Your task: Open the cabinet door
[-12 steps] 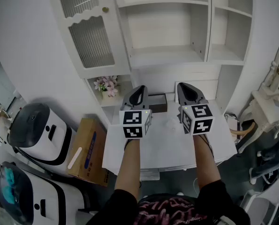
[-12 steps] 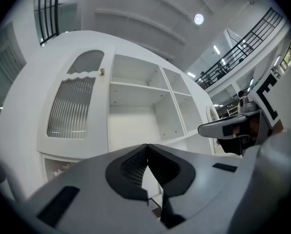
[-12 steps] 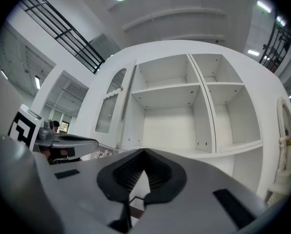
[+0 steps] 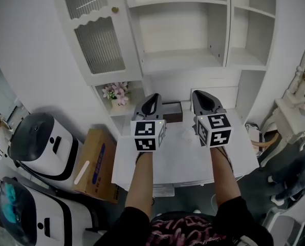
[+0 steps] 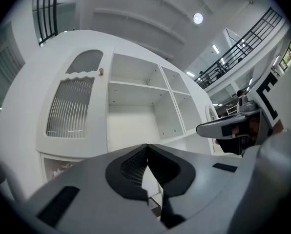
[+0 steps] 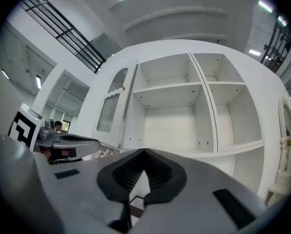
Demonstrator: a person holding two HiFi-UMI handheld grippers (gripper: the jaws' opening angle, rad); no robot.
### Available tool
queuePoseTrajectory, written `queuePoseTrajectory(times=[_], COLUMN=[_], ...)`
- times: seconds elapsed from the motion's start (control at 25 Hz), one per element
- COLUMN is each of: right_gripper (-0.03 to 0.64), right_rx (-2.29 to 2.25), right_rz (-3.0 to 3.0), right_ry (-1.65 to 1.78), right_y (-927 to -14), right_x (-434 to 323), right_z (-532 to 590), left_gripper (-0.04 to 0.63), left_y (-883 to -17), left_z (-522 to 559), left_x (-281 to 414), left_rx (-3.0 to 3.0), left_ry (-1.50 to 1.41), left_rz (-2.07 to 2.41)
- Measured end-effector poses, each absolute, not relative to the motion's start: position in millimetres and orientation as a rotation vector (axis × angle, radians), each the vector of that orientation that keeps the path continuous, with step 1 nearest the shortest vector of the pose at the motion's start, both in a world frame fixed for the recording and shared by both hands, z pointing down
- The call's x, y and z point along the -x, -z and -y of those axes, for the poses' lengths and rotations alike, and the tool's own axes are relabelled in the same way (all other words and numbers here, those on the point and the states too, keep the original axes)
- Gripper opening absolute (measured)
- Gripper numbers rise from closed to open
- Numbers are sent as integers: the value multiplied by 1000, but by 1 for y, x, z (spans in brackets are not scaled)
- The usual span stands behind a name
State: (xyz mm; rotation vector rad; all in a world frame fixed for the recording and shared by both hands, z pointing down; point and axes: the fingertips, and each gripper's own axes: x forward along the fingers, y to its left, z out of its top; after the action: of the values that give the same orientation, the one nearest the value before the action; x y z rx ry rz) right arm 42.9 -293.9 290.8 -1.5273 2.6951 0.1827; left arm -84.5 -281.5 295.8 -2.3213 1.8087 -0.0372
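Note:
The white cabinet [image 4: 193,29] stands ahead with bare shelves showing. Its door [image 4: 93,40], with ribbed glass and a small brass knob [image 4: 114,10], is swung out to the left. In the left gripper view the door [image 5: 70,106] and knob [image 5: 100,72] sit upper left. In the right gripper view the door [image 6: 111,106] shows edge-on. My left gripper [image 4: 152,97] and right gripper [image 4: 201,94] hover side by side over the white desk [image 4: 183,160], well below the door. The left gripper [image 5: 146,147] is shut and holds nothing. The right gripper [image 6: 144,152] is likewise shut and holds nothing.
A pot of pink flowers [image 4: 116,92] and a small dark box [image 4: 172,111] sit in the niche under the cabinet. A cardboard box [image 4: 93,163] and white rounded machines [image 4: 40,142] stand on the floor at left. More white equipment [image 4: 296,111] crowds the right side.

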Motion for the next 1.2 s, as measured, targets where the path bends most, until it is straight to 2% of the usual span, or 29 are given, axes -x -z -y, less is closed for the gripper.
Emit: queuePoseTrajectory(times=[0.6,1.2], right_gripper=[14,14], right_rx=[1499,1433], right_rz=[-2725,-2766], right_ry=[-208,-164], right_y=[-298,-316], right_x=[-42,-97], right_z=[289,293], left_gripper=[15,15], left_y=[-303,-317], left_z=[278,276], left_x=[79,17], left_rx=[2323,2310], left_ry=[67,124], left_rz=[-1815,-1836])
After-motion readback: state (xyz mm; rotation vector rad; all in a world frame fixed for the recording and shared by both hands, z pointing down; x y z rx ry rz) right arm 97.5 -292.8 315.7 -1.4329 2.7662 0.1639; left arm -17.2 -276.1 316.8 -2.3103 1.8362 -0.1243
